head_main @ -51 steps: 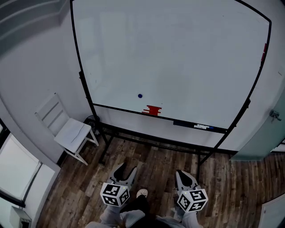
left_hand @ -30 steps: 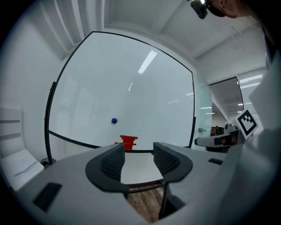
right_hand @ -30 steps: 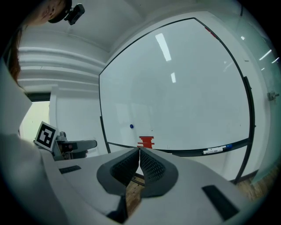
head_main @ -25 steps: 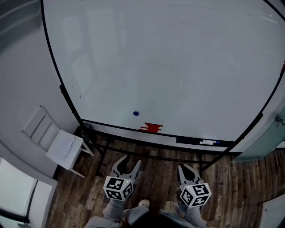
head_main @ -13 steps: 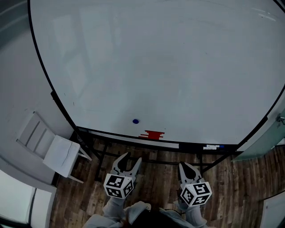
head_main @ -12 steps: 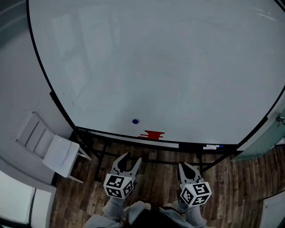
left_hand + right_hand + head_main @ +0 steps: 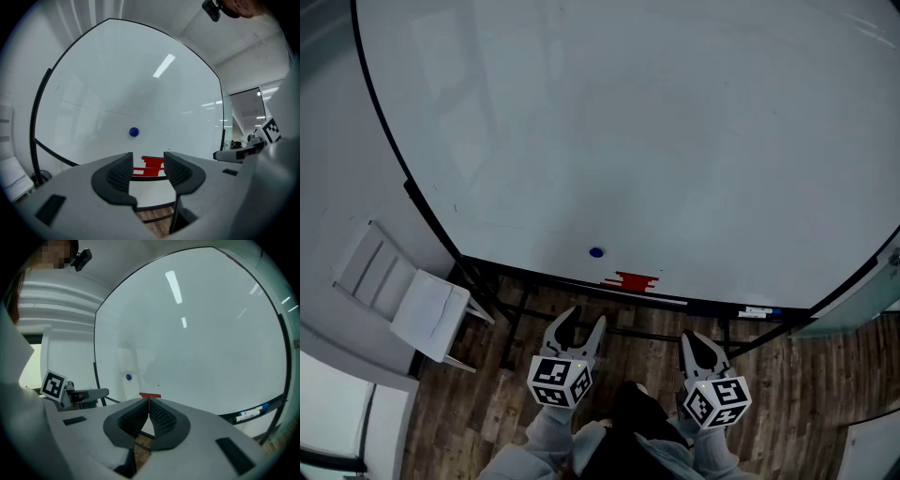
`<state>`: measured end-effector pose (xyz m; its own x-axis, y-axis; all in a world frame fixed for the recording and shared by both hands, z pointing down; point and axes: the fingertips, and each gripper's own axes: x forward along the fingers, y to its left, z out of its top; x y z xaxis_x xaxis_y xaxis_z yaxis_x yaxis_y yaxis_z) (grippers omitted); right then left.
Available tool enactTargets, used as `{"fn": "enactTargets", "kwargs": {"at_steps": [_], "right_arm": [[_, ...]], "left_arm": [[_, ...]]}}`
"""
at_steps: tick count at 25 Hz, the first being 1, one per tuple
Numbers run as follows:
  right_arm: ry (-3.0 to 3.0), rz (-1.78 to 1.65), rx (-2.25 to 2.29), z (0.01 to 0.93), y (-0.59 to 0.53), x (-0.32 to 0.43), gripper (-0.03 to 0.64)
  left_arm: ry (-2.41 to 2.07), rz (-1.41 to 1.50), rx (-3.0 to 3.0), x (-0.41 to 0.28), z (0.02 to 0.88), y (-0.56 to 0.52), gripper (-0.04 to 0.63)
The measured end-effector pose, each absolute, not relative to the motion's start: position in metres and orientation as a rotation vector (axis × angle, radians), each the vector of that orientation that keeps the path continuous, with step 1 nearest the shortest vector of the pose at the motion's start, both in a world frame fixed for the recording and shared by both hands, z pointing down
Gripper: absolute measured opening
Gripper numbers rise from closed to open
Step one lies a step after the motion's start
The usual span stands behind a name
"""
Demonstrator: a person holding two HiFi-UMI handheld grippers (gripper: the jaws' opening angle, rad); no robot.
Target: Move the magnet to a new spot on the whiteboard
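A small round blue magnet (image 7: 597,252) sticks low on the big whiteboard (image 7: 656,131), just above its bottom rail; it also shows in the left gripper view (image 7: 134,132) and the right gripper view (image 7: 128,377). My left gripper (image 7: 578,326) is held below the board over the floor, jaws open and empty (image 7: 147,165), pointing toward the board beneath the magnet. My right gripper (image 7: 701,349) hangs further right with its jaws shut on nothing (image 7: 148,409).
A red eraser (image 7: 636,279) rests on the board's tray right of the magnet. Markers (image 7: 759,311) lie further right on the tray. A white chair (image 7: 398,295) stands at the left. The black stand legs (image 7: 511,319) and wood floor (image 7: 487,412) lie below.
The view has closed in on the whiteboard and shifted slightly left. Both grippers sit a little lower and more to the right in view. The magnet stays put.
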<state>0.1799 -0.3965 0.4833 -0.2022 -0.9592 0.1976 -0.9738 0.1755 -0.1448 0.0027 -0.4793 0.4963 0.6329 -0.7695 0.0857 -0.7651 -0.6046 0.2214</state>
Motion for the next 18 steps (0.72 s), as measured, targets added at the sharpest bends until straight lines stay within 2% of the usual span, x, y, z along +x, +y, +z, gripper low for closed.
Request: {"fn": "enactTargets", "kwargs": {"at_steps": [18], "right_arm": [[-2.419, 0.342, 1.837, 0.475, -0.459, 0.196, 0.031]], "left_arm": [[-1.418, -0.099, 2.527, 0.02, 0.487, -0.56, 0.198]]}}
